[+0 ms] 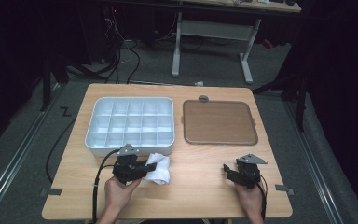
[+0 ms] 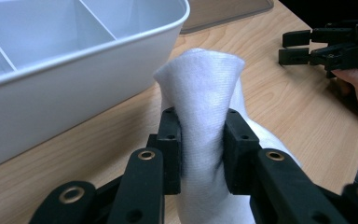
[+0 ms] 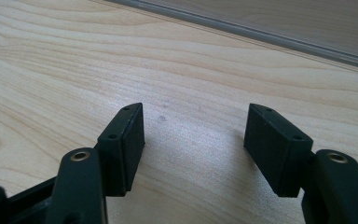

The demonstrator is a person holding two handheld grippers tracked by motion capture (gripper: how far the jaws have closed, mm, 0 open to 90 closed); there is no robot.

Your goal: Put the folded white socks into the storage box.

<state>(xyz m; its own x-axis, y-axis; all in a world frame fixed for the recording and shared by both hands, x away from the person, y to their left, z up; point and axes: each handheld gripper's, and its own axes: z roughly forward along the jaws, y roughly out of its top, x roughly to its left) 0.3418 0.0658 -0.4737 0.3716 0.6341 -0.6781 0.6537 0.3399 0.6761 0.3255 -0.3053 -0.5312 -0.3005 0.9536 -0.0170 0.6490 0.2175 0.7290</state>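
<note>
At the left of the high view sits the white compartment tray point(image 1: 129, 125), every cell I can see empty. Just below it, lower middle-left of the frame, my left hand-held gripper point(image 1: 145, 169) pinches a white sock point(image 1: 161, 169) that lies bunched on the surface point(image 1: 205, 186) beside the tray wall. Right of the tray lies the brown lid point(image 1: 219, 122). At lower right my right hand-held gripper point(image 1: 226, 171) rests spread, holding nothing. I judge the sock gripped but not yet placed anywhere.

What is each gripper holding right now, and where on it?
Left gripper pinches the white knitted sock across its bunched middle; right gripper holds nothing.
</note>
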